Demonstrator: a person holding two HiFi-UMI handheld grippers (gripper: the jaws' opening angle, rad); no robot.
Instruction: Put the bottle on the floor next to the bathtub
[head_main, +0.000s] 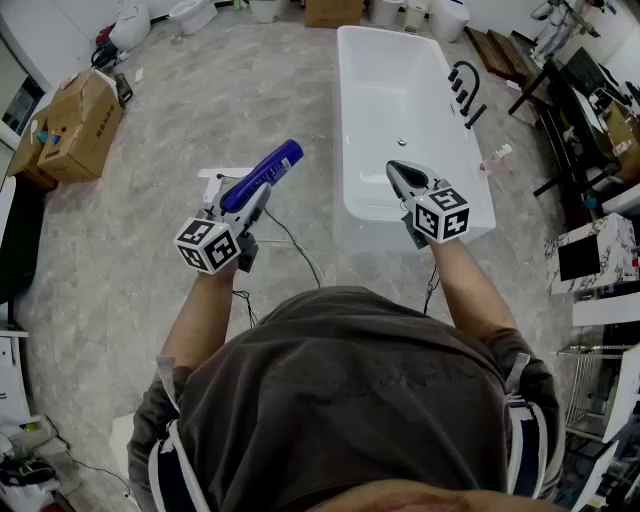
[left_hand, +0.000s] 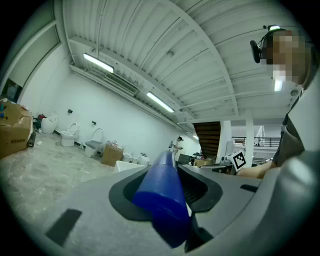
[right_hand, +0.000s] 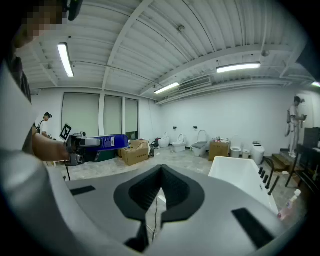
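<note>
A blue bottle (head_main: 262, 176) lies lengthwise between the jaws of my left gripper (head_main: 248, 203), which is shut on it and held in the air over the floor, left of the white bathtub (head_main: 368, 90). In the left gripper view the bottle (left_hand: 161, 192) fills the gap between the dark pads, its far end pointing away. My right gripper (head_main: 405, 180) hovers over the tub's near end, its fingertips meeting with nothing between them. From the right gripper view (right_hand: 161, 172) the bottle (right_hand: 107, 142) shows at the left and the bathtub (right_hand: 245, 175) at the right.
Cardboard boxes (head_main: 75, 125) stand at the left. A black faucet (head_main: 465, 92) and a small pink bottle (head_main: 497, 158) sit on the tub's right rim. A thin cable (head_main: 300, 250) trails over the marbled floor. Desks and shelves (head_main: 590, 130) crowd the right side.
</note>
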